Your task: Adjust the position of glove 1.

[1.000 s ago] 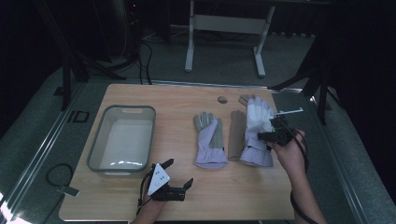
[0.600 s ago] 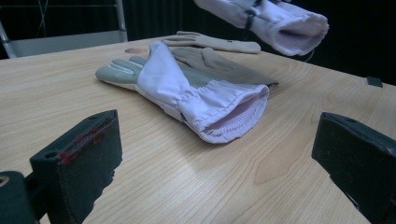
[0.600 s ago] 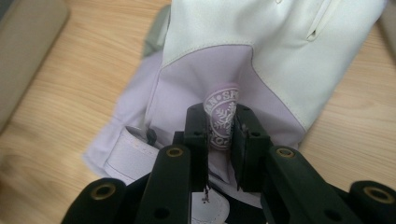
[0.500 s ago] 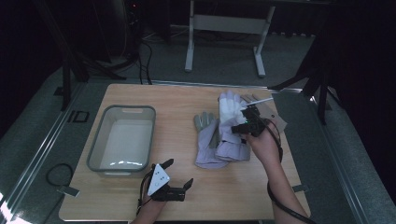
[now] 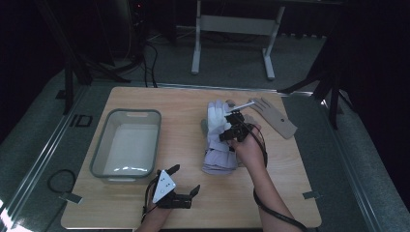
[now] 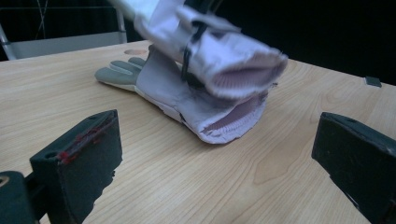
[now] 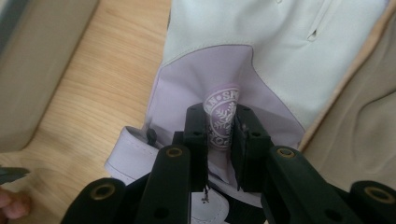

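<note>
At centre frame, the right gripper (image 5: 235, 126) carries a lavender work glove (image 7: 233, 65) pinched by its cuff above its mate (image 6: 187, 100) on the wooden surface (image 5: 145, 96). The left gripper (image 5: 176, 186) idles, fingers released. Next, likely, lowering it squarely onto the mate.

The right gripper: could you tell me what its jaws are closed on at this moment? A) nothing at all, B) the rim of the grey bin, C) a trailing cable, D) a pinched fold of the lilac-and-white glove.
D: in the right gripper view the right gripper has its jaws pressed on a fold of the lilac glove bearing a round printed emblem, and the high view shows that glove carried above the second glove on the table.
</note>
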A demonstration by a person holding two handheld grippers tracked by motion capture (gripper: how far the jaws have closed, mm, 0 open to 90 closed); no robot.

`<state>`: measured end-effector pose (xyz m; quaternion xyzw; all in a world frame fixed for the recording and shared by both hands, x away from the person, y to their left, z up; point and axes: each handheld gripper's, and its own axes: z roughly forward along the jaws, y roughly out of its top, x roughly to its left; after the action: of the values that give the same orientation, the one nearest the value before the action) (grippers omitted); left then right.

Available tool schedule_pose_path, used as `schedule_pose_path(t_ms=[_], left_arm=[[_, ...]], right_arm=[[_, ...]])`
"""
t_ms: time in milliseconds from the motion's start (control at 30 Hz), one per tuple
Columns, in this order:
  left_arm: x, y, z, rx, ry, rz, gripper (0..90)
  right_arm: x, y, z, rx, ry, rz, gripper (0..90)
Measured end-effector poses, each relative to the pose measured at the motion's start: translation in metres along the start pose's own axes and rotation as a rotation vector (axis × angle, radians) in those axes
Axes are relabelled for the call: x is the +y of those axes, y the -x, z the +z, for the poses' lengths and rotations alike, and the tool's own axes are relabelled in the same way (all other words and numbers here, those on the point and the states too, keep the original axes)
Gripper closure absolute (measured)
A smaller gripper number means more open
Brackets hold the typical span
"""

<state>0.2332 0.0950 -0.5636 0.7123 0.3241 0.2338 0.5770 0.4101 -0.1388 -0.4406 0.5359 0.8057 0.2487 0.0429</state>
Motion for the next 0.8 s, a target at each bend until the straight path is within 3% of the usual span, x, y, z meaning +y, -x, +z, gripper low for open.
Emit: schedule_pose_path(t_ms=[300, 500, 700, 800], left_arm=[[0.0, 0.0, 0.0, 0.0, -0.007, 0.006, 1.7], [0.0, 0.0, 0.0, 0.0, -0.008, 0.008, 1.7], [0.0, 0.0, 0.0, -0.002, -0.005, 0.004, 1.7], [0.0, 0.0, 0.0, -0.003, -0.006, 0.0, 1.7]], right_arm=[[-0.003, 0.004, 0.028, -0.018, -0.056, 0.007, 76.8], [-0.003, -0.002, 0.04, -0.021, -0.079, -0.018, 76.1], [-0.002, -0.006, 0.045, -0.013, -0.091, -0.104, 74.6], [-0.001, -0.005, 0.045, -0.011, -0.11, -0.118, 72.9]])
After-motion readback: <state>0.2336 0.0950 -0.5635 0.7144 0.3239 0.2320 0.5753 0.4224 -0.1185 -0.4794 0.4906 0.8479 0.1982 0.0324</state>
